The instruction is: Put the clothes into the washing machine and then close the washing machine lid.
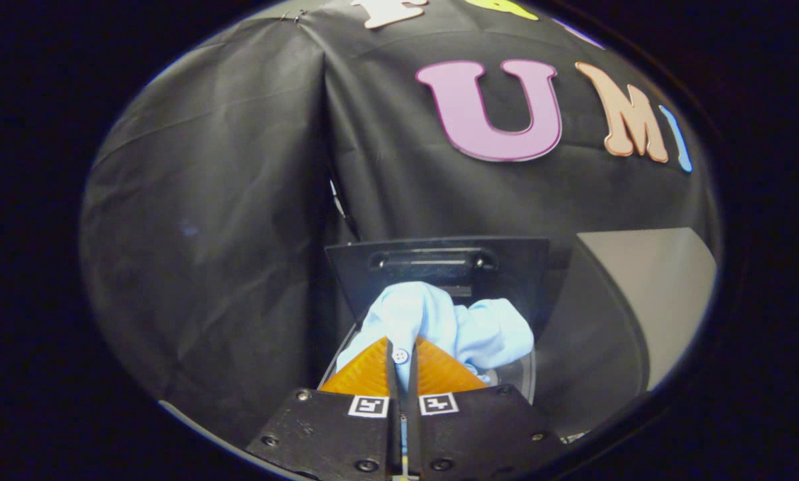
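The gripper [401, 357] is pinching a fold of the pale blue shirt [439, 324], fingers nearly closed on it beside a button. The shirt is hanging bunched just ahead, apparently over the washing machine [596, 354] opening, its lid [439, 264] raised. Soft, light fabric; this bunched grip suits it.

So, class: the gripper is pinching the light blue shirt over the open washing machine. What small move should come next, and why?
Probably lower a little, then open. The gripper is shut on the shirt, which bunches above the washing machine opening, with the lid raised behind.
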`<state>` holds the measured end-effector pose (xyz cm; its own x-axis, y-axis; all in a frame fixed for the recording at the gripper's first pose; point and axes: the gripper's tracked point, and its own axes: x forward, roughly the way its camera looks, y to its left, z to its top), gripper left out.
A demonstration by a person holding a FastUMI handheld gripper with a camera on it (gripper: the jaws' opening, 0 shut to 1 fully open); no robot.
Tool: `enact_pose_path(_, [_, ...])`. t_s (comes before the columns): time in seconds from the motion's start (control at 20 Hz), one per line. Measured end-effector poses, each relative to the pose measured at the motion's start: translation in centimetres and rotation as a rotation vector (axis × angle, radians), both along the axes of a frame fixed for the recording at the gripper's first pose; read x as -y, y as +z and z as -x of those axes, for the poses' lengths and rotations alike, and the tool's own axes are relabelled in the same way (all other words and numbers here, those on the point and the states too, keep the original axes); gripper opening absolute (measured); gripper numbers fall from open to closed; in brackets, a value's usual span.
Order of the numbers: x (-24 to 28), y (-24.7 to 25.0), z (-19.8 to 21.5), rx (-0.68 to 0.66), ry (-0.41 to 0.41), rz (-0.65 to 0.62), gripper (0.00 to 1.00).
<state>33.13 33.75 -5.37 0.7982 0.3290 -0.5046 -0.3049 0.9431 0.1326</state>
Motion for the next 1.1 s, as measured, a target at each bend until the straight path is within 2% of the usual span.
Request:
enact_pose_path(0.3, [-2.1,-6.7,-1.1,-0.06,0.006,0.062,0.03])
enact_pose_path(0.7, [0.1,-15.1,-2.7,-0.133,-0.065,0.093,0.03])
enact_pose_path(0.95, [1.5,-20.6,-2.5,-0.217,-0.104,0.096,0.03])
enact_pose_path(1.1, [2.5,-23.8,-2.2,-0.312,-0.117,0.13,0.03])
